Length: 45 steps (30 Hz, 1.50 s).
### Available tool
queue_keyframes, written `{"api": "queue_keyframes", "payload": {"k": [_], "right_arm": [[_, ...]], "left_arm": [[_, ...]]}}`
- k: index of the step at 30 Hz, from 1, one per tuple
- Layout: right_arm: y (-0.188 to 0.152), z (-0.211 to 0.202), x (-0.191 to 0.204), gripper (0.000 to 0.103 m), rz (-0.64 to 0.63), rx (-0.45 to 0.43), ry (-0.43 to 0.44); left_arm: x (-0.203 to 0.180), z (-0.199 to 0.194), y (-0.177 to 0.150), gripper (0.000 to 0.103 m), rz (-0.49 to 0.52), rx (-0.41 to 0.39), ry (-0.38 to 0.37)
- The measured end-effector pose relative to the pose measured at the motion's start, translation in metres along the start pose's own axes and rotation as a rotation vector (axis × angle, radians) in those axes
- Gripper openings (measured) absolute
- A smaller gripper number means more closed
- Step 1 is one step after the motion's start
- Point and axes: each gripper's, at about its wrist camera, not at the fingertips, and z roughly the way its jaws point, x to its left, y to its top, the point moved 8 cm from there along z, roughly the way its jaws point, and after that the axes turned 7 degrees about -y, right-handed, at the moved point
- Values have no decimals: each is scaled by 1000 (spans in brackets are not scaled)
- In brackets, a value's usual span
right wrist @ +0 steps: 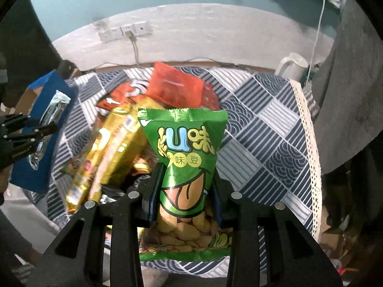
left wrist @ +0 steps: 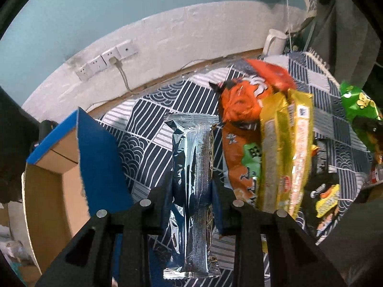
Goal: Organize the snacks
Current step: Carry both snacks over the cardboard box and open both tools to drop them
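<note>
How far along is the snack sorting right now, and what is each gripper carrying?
Done: nothing visibly sorted yet; the inside of the cardboard box is out of view. In hand: the left gripper is shut on a silver packet, and the right gripper is shut on a green bean snack bag. Left: the pile on the patterned cloth, including a gold packet, an orange bag and a red packet.

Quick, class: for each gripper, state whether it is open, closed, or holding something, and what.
Left gripper: closed on the silver foil packet.
Right gripper: closed on the green bean snack bag.
</note>
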Motion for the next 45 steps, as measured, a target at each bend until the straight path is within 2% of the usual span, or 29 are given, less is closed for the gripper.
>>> {"api": "queue_keyframes", "payload": {"k": [9, 22, 32, 45], "right_arm": [[22, -41, 32, 34, -44, -93, 49], [49, -80, 101, 34, -115, -169, 148], [66, -91, 177, 34, -201, -178, 212], [74, -75, 285, 34, -327, -127, 292]], "left_arm": [[-6, -43, 1, 29, 22, -74, -17], [32, -96, -16, 29, -11, -157, 27], [82, -118, -39, 29, -101, -184, 43], [146, -125, -75, 29, -200, -182, 99]]}}
